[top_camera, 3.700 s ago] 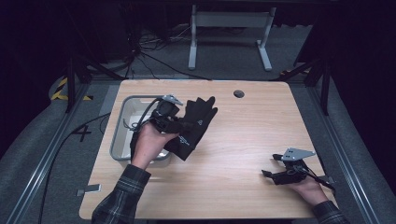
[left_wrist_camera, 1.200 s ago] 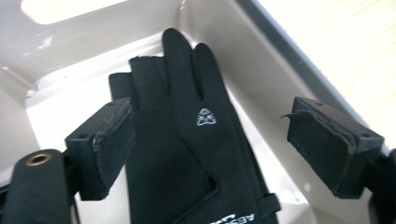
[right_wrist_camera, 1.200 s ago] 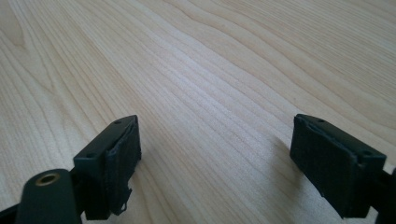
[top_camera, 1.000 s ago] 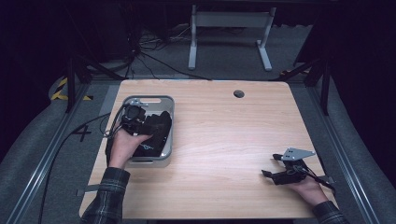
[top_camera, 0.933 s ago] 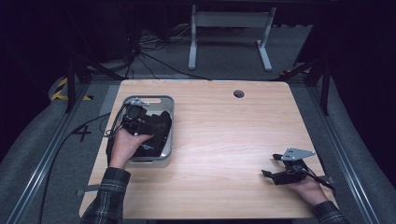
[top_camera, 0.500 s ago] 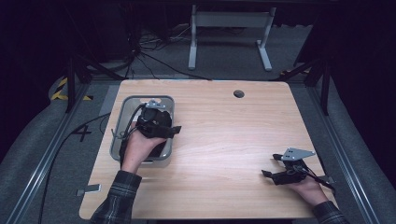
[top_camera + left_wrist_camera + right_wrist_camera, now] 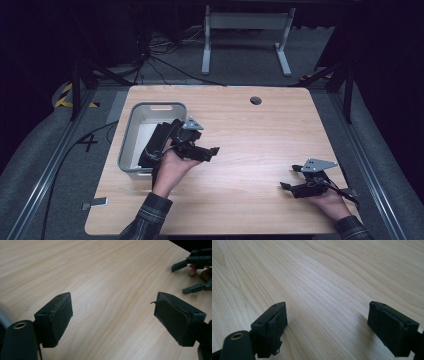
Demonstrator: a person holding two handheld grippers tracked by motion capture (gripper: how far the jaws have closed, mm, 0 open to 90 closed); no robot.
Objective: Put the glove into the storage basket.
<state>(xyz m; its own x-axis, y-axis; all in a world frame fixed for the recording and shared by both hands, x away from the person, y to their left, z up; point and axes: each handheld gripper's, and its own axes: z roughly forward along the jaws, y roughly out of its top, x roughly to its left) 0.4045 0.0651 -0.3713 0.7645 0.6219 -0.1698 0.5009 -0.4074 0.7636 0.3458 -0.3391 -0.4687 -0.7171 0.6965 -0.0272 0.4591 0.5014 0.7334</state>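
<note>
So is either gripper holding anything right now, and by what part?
No. The left gripper is open over bare table, beside the bin; the dark item lies in the bin. The right gripper is open and empty too.

Place: probably a lab or test cell | Signs: wooden bench (image 7: 260,130) on grey carpet; floor rails (image 7: 45,175); loose cables (image 7: 150,55); hazard tape (image 7: 64,95); dark surroundings

Both grippers (image 7: 214,150) (image 7: 287,186) black w/ grey three-cornered top plates, thin black cables. Jaw pads dark, rubbery, edges frayed; brass-ringed hole by each left jaw. Sleeves (image 7: 145,220) look plaid, prob. dark.
</note>
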